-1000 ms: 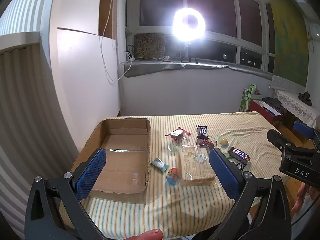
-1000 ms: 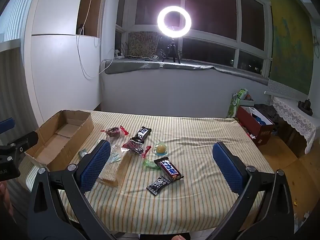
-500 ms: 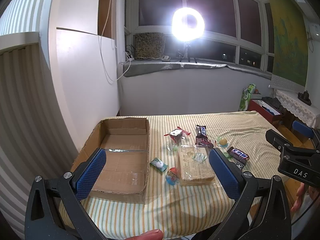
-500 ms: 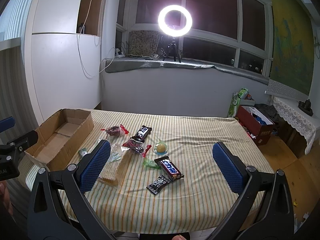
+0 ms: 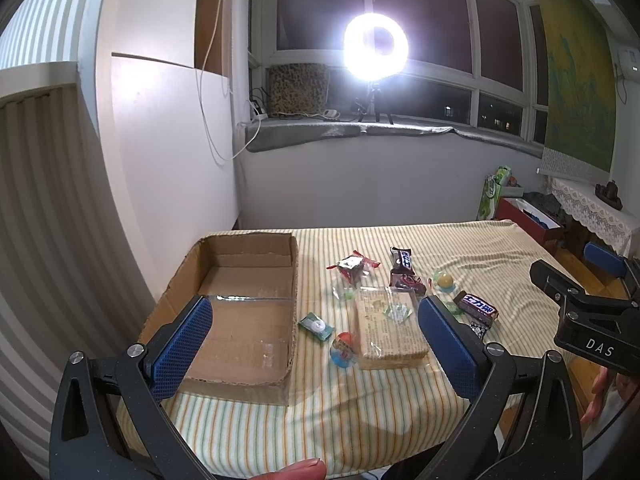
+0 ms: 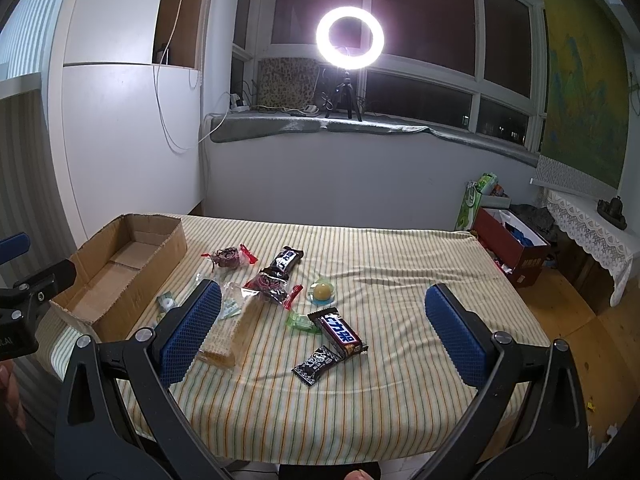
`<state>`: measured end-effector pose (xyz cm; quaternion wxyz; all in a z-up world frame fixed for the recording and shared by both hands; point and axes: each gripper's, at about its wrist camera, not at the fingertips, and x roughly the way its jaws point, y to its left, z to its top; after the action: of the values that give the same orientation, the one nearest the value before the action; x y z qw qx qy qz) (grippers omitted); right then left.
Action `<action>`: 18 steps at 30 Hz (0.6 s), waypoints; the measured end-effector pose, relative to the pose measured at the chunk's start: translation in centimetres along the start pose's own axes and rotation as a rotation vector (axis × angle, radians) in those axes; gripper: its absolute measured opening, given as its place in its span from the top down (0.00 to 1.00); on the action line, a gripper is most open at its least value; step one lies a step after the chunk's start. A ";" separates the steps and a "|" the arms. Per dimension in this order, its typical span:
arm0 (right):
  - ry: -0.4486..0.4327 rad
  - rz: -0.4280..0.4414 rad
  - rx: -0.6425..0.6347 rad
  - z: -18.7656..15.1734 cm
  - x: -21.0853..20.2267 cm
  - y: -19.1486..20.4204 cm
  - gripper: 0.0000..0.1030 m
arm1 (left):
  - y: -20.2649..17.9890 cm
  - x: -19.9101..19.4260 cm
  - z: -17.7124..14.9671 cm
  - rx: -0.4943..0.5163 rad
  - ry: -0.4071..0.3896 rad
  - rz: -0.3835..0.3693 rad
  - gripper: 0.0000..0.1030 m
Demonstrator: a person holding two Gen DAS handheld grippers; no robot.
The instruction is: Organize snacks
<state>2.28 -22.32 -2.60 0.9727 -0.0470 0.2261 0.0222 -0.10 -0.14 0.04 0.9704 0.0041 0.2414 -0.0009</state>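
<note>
An empty cardboard box lies at the left of a striped tablecloth. Right of it several snacks are scattered: a clear wafer pack, a chocolate bar, a small black packet, a dark bar, a red-ended candy, a yellow jelly cup and a green mint. My left gripper hangs open in front of the box and wafers. My right gripper is open above the near table edge, empty.
A bright ring light stands on the windowsill behind the table. A red box and a lace-covered shelf sit on the floor side at right. A white wall panel borders the table's left side.
Both views have shifted very slightly; the snacks and box lie where they were, and both grippers remain open.
</note>
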 end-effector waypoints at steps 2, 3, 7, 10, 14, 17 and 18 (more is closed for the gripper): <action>0.002 0.001 0.001 -0.1 0.1 0.0 0.00 | 0.0 -0.1 0.0 0.000 0.000 0.001 0.01; 0.004 0.001 0.002 -0.2 0.1 0.0 0.00 | 0.0 -0.1 0.0 0.000 0.000 0.000 0.01; 0.005 0.001 0.002 -0.2 0.1 0.0 0.00 | -1.0 0.3 -1.0 0.000 0.001 0.000 0.01; 0.006 0.001 0.003 -0.3 0.1 -0.1 0.00 | -1.2 0.6 -1.3 0.000 0.001 0.000 0.01; 0.009 0.002 0.004 -0.4 0.2 -0.1 0.00 | -0.5 0.0 -1.0 0.001 0.003 0.000 0.01; 0.011 0.003 0.005 -0.5 0.2 -0.1 0.00 | -0.6 0.2 -1.0 0.005 0.005 0.000 0.01; 0.012 0.003 0.006 -0.6 0.3 -0.2 0.00 | -0.7 0.3 -1.0 0.007 0.006 0.001 0.01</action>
<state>2.26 -22.55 -3.28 0.9714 -0.0438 0.2321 0.0229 -0.33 -0.83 -1.03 0.9697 0.0076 0.2444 -0.0013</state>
